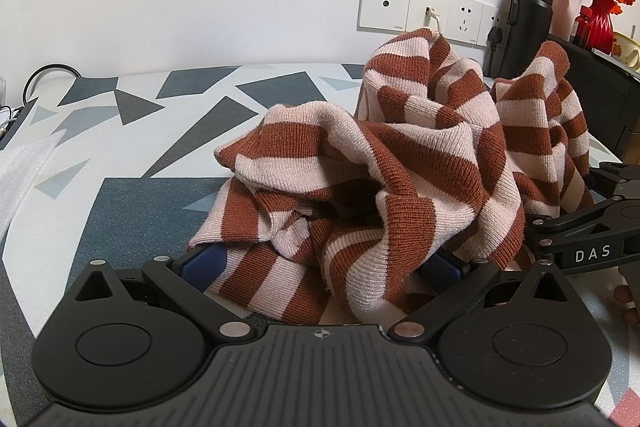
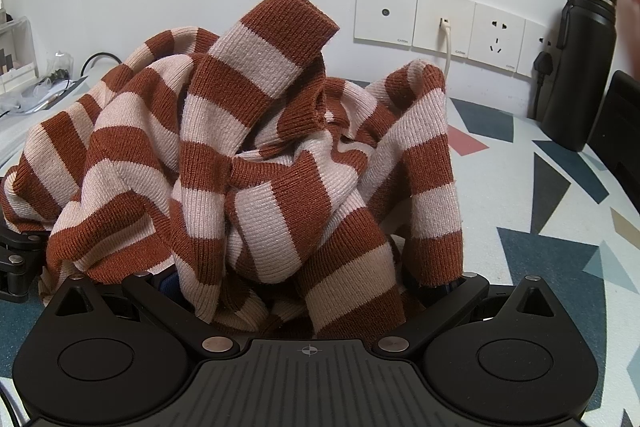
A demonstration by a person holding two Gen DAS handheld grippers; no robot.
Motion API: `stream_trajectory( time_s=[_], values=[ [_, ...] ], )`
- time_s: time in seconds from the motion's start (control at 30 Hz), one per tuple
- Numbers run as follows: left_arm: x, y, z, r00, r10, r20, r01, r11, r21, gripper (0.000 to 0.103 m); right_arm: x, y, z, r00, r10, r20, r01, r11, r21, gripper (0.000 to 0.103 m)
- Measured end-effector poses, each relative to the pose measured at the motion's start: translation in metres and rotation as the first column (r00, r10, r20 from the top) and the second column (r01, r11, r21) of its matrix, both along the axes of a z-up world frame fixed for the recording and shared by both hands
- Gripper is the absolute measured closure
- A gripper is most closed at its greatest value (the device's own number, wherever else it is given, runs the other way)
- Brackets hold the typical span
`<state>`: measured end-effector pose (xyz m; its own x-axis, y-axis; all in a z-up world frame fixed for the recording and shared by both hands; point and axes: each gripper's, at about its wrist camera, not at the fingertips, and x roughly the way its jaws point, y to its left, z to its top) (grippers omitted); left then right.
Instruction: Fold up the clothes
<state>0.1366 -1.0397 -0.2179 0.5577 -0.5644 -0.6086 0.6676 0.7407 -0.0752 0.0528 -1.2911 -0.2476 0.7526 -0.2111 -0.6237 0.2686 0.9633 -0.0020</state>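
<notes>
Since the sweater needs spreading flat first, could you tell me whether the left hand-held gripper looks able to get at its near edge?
Probably yes: the left hand-held gripper stands open, with the striped sweater bunched between its blue fingers and nothing in between.

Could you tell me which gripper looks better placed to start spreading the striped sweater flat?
Probably the left gripper: a flat edge of the striped sweater lies between its open fingers. The right gripper is buried under bunched folds.
</notes>
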Motion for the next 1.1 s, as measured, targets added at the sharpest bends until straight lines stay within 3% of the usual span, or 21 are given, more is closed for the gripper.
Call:
stream_trajectory(
  time_s=[1.1],
  values=[
    [0.0004, 0.0006, -0.0002, 1.0, 0.0, 0.0, 0.0, 1.0, 0.0, 0.0, -0.0037, 0.0012, -0.0019, 1.0, -0.001, 0.002, 0.001, 1.0, 0.002, 0.001]
  ],
)
